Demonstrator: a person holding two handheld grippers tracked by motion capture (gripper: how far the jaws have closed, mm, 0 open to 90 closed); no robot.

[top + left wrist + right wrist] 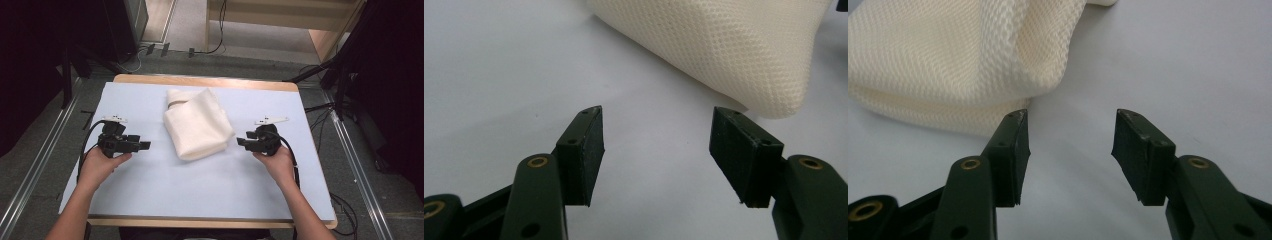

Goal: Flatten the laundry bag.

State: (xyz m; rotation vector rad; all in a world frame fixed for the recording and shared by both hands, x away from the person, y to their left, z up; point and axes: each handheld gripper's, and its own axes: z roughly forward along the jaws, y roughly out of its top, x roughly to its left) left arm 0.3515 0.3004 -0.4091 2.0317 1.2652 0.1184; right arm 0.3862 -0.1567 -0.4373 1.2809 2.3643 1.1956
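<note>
The towel (198,125) at the table's middle is cream cloth with a fine, rough waffle weave, matt and soft-looking; its knit texture is clearest in the left gripper view (724,45) and the right gripper view (948,60). The sheet (150,185) under it is pale blue, smooth and matt. Wood, light and smooth, shows as the table edge (200,79) at 12 o'clock. The left gripper (145,145) at 9 o'clock and the right gripper (240,142) at 3 o'clock look like matt black plastic, with 2 dull rubbery pads (591,155) each and small brass-coloured metal rivets (537,161).
</note>
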